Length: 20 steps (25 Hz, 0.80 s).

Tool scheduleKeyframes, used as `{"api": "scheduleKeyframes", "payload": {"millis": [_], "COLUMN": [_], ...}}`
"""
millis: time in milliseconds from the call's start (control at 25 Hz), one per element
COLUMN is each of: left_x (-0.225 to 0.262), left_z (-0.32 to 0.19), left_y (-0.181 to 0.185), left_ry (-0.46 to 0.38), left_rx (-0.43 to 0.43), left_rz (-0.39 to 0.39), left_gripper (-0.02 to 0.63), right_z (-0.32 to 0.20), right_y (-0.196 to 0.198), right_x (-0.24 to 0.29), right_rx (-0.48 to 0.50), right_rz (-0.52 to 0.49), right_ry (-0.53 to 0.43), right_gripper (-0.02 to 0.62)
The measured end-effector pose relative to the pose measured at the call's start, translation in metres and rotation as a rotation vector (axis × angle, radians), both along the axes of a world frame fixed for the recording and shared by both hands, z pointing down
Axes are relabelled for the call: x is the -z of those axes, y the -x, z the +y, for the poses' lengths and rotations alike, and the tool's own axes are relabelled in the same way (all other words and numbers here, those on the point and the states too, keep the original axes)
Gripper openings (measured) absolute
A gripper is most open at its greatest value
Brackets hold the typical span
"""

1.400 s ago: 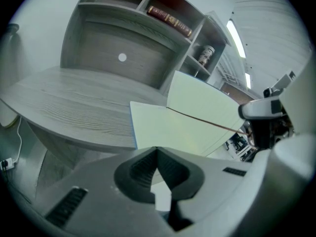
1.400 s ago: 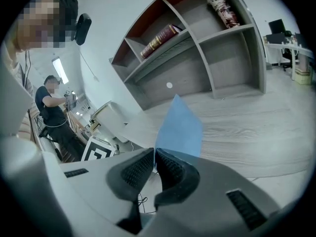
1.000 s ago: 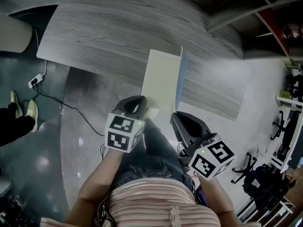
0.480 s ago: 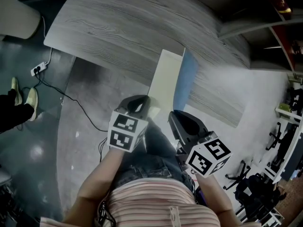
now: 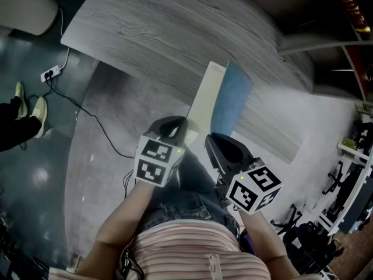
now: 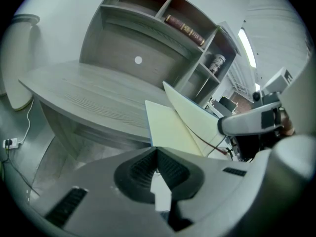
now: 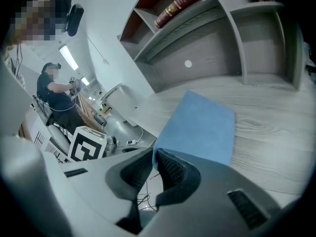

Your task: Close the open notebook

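The notebook lies open on the grey desk (image 5: 145,34), its cream left page (image 5: 204,98) flat. Its blue cover (image 5: 230,101) stands raised and leans left over that page. My left gripper (image 5: 178,123) is at the page's near corner, and in the left gripper view its jaws (image 6: 157,151) are shut on the edge of the cream page (image 6: 165,125). My right gripper (image 5: 215,140) holds the near corner of the blue cover (image 7: 197,125). Its jaws (image 7: 154,152) have just been opening slightly, with the cover's corner still between the pads.
Shelves rise behind the desk, one holding a red book (image 7: 177,6). A power strip with its cable (image 5: 49,74) lies on the floor at the left, near a person's shoes (image 5: 29,107). People work in the background (image 7: 54,93).
The blue cover has tipped from nearly edge-on to leaning left over the cream page, so more of its blue face shows. The right gripper has shifted a little; the left has stayed put.
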<state>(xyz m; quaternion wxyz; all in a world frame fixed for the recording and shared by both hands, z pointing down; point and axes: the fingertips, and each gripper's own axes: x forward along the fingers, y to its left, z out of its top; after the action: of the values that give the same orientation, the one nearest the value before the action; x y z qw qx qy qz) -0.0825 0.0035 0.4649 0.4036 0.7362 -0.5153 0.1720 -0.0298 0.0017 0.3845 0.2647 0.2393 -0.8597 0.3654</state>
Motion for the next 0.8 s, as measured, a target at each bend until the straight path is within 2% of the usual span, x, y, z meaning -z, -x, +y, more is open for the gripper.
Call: {"api": "scheduleKeyframes", "payload": {"millis": [800], "left_x": [-0.006], "left_z": [0.008], "left_y": [0.015], "left_ry": [0.025], "left_rx": [0.076], "left_rz": [0.016], "left_gripper": [0.012], "right_z": [0.002], "right_y": [0.021], "right_x": [-0.031], "right_rx": [0.104], "right_rz": [0.066], "right_ry": [0.039], "right_gripper": [0.040]}}
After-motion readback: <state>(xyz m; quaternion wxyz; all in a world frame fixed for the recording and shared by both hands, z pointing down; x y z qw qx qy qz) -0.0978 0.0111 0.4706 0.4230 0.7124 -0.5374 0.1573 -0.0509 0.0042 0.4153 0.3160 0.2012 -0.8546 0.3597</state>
